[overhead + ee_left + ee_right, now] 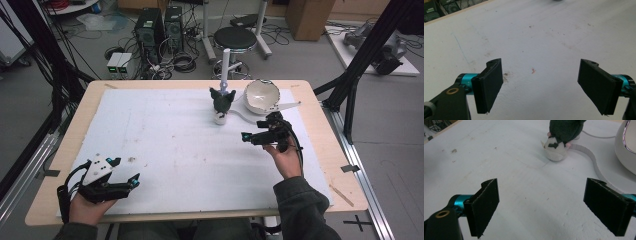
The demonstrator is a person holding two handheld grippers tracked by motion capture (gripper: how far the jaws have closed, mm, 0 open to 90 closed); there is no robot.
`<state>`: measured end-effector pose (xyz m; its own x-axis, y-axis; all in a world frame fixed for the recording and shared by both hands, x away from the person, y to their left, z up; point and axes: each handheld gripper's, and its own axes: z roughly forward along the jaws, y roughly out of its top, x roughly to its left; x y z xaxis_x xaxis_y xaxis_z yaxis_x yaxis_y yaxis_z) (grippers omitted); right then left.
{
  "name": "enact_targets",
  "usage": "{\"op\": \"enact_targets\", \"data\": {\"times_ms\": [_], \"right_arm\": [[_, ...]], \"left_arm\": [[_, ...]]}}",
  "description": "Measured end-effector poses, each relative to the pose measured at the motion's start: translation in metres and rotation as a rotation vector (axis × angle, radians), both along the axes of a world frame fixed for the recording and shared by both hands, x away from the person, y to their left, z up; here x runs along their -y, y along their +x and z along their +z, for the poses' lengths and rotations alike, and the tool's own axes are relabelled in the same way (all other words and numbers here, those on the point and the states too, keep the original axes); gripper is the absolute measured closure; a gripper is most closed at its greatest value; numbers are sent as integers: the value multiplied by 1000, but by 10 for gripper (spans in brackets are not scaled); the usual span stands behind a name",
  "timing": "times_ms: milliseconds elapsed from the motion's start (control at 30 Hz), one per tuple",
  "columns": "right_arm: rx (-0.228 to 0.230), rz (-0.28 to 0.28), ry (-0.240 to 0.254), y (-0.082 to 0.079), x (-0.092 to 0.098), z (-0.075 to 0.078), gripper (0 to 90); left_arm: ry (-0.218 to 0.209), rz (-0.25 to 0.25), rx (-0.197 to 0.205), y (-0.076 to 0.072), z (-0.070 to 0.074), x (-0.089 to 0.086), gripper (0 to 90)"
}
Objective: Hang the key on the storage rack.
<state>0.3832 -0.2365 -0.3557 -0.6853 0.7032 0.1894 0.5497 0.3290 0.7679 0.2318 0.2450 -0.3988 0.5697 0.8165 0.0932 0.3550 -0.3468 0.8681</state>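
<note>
soft, light plush toy [222, 101] standing near the counter's [165, 145] far edge, just beside the white bowl [261, 96]; best pinched around its dark fuzzy body. right gripper [258, 131] near it, left gripper [122, 173] at the near left corner, fingers spread wide on both, holding nothing.

I work in a lab, at a wooden table [320, 145] topped with a white board [175, 145] and framed by black struts [372, 47]. Behind it on the grey floor stand two PC towers [160, 27] amid tangled cables [182, 62], a stool [235, 40] and a cardboard box [307, 17].
</note>
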Motion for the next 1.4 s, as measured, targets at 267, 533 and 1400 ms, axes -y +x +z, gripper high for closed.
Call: {"op": "enact_targets", "data": {"times_ms": [267, 533, 1400], "right_arm": [[18, 14, -6, -10, -1, 0, 122], [16, 11, 11, -21, 6, -9, 122], [17, 14, -31, -48, 16, -31, 122]], "left_arm": [[-6, 2, 0, 0, 0, 0, 206], [-7, 2, -3, 0, 0, 0, 206], [-7, 4, -14, -1, -2, -2, 206]]}}
